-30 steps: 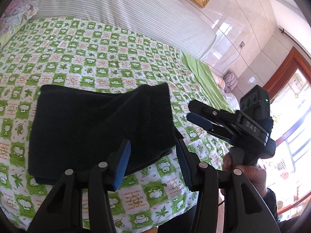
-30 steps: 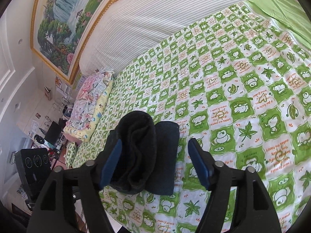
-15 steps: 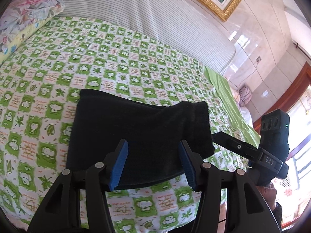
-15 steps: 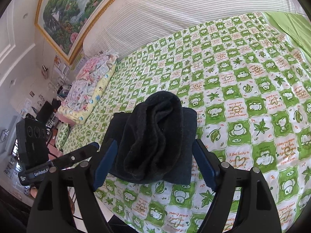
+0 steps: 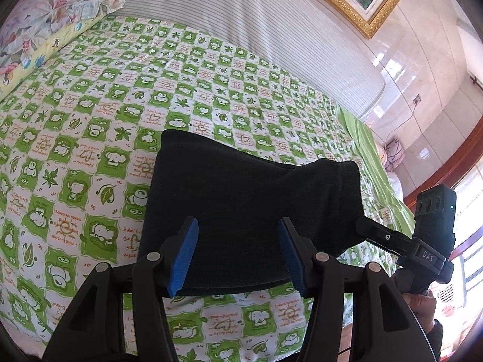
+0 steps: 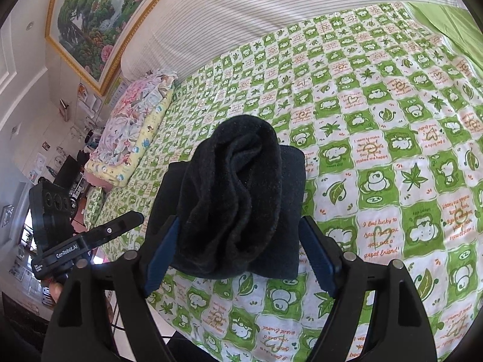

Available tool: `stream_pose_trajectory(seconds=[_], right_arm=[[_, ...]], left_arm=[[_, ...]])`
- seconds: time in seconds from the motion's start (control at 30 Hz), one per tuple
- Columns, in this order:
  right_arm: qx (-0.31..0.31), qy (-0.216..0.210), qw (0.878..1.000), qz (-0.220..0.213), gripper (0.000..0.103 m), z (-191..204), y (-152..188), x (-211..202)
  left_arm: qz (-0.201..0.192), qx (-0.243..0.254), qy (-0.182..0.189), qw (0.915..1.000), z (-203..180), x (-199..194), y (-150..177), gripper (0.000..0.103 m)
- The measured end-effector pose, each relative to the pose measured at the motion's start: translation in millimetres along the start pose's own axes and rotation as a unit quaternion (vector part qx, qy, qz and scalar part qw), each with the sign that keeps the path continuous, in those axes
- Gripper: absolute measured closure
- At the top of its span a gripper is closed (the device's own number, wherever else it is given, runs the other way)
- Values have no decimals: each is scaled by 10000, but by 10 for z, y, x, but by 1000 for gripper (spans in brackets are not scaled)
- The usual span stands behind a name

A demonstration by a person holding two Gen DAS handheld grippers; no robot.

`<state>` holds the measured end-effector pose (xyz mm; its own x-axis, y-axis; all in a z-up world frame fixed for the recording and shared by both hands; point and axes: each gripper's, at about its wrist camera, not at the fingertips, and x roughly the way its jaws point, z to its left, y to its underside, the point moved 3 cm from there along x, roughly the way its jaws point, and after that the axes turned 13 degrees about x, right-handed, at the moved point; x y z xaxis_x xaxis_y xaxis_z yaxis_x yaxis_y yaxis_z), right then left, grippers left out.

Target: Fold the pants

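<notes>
The black pants (image 5: 250,211) lie folded into a compact bundle on the bed (image 5: 99,138), near its front edge, on a bedsheet (image 6: 392,157) checked in green and white with cartoon prints. From the right wrist view the bundle shows a flat lower layer with a thick, rolled fold heaped on top, the layered cloth ends facing the camera.

The left claw (image 5: 238,256) hangs over the near edge of the pants with its blue pads (image 5: 184,259) spread well apart. The cloth lies below and beyond them, and neither pad presses on it, so this claw holds nothing.

The right claw (image 6: 238,250) stands at the end of the bundle where the rolled fold is thickest. Its jaws are wide; the roll sits between the blue pads (image 6: 317,256), the left pad close against the cloth and the right pad apart from it, so it has no grip either.

Each wrist view catches the other claw at its side, held by the person's hand (image 5: 422,307).

A flowered pillow (image 6: 135,126) lies toward the bed's far left corner, below a striped headboard (image 5: 241,21). A gold-framed landscape painting (image 6: 99,12) hangs on the wall above.
</notes>
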<state>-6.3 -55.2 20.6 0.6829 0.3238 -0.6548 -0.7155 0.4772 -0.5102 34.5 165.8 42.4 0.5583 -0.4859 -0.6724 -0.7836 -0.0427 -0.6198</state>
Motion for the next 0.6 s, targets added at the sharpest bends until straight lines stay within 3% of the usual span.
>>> stream_pose_trajectory(seconds=[0.6], right_arm=[[72, 227, 9997, 6, 23, -71, 23, 34]], left_arm=[[127, -184, -276, 9994, 292, 81, 58, 43]])
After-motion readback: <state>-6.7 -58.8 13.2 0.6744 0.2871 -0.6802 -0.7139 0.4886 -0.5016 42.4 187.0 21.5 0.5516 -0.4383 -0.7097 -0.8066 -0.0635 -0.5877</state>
